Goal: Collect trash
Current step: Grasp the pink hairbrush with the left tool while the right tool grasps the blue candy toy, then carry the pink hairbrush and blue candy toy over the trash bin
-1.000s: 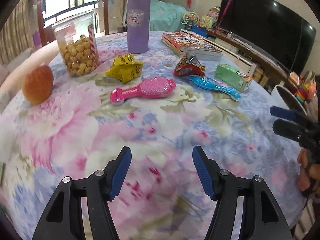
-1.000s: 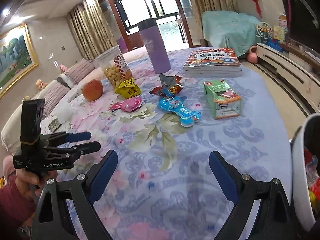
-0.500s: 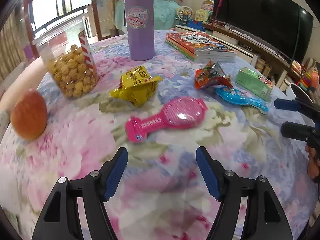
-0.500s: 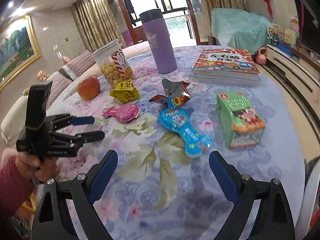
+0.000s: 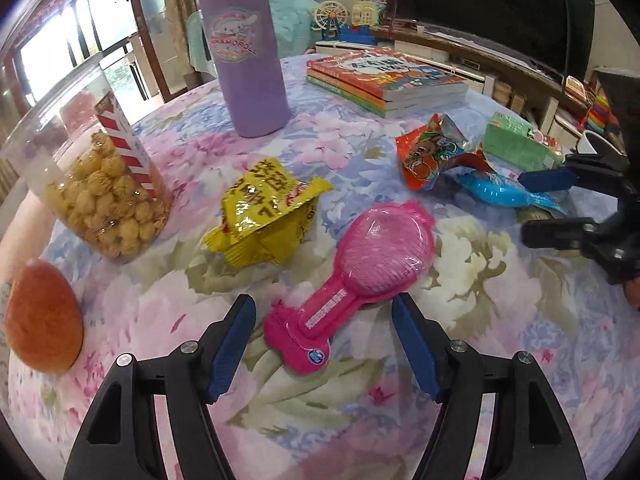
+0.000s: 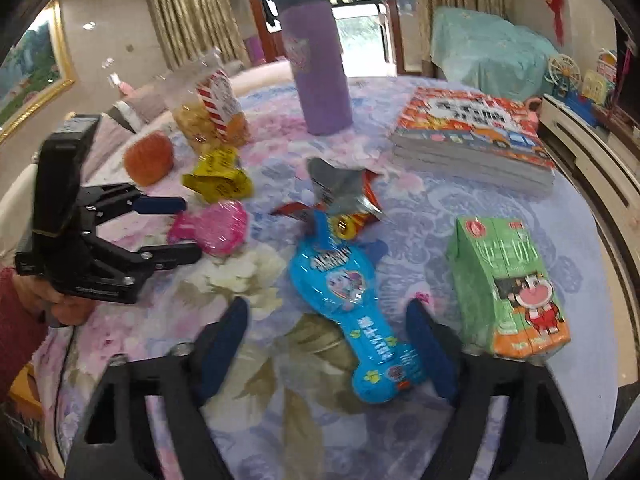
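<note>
Trash on floral surface [image 5: 500, 292]: pink pack [image 5: 356, 276] between open left tongs [image 5: 324, 336], blue pack [image 6: 356, 308] between right tongs [image 6: 332, 344], just narrowing, empty; approach step; next, lower and close.

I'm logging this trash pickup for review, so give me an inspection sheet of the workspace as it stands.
Surface: round table with floral cloth.
Job's things: pink wrapper, blue wrapper, yellow wrapper, torn red wrapper, green carton.
Clutter: popcorn jar, purple tumbler, apple, books.
Grippers: left hand-held gripper open, straddling the pink wrapper; right hand-held gripper just narrowed, astride the blue wrapper, pads not touching.
Cables: nothing seen.
Surroundings: television, curtains.
</note>
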Demonstrator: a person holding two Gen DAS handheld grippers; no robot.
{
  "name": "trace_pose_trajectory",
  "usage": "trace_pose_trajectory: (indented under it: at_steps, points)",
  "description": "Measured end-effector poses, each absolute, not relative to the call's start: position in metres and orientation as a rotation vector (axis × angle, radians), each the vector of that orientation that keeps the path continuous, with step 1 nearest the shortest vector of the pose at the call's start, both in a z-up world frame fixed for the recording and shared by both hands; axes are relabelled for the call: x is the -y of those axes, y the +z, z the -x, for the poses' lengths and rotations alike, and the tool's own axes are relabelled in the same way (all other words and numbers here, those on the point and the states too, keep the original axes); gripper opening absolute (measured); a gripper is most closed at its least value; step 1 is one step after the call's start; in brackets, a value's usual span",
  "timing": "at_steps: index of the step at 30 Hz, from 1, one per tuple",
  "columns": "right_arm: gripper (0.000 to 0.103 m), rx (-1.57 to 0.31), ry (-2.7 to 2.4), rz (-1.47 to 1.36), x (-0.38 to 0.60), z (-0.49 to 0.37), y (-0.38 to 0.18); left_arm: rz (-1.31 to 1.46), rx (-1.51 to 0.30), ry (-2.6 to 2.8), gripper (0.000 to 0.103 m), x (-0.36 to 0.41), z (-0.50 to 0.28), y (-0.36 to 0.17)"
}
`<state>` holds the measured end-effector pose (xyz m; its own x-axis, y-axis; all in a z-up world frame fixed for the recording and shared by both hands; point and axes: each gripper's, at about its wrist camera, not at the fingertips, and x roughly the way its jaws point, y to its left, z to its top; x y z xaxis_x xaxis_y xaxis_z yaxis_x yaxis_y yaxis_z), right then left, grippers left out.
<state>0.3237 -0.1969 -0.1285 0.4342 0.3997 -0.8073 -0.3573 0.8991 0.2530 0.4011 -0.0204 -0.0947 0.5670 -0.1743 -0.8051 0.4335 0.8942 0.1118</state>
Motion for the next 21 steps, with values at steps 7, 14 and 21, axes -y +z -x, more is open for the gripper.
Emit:
trace_pose_trajectory:
  at_steps: [7, 14, 21]
  points:
    - [0.032, -1.037, 0.437, -0.017, 0.196, -0.322, -0.131, -0.334, -0.904, -0.375, 0.029, 0.034, -0.386, -0.093]
    - [0.030, -1.018, 0.451, -0.083, 0.200, -0.305, -0.123, -0.305, -0.903, -0.338, 0.028, 0.042, -0.354, -0.084]
    - [0.030, -0.997, 0.466, -0.162, 0.207, -0.275, -0.111, -0.210, -0.914, -0.342, 0.028, 0.046, -0.311, -0.074]
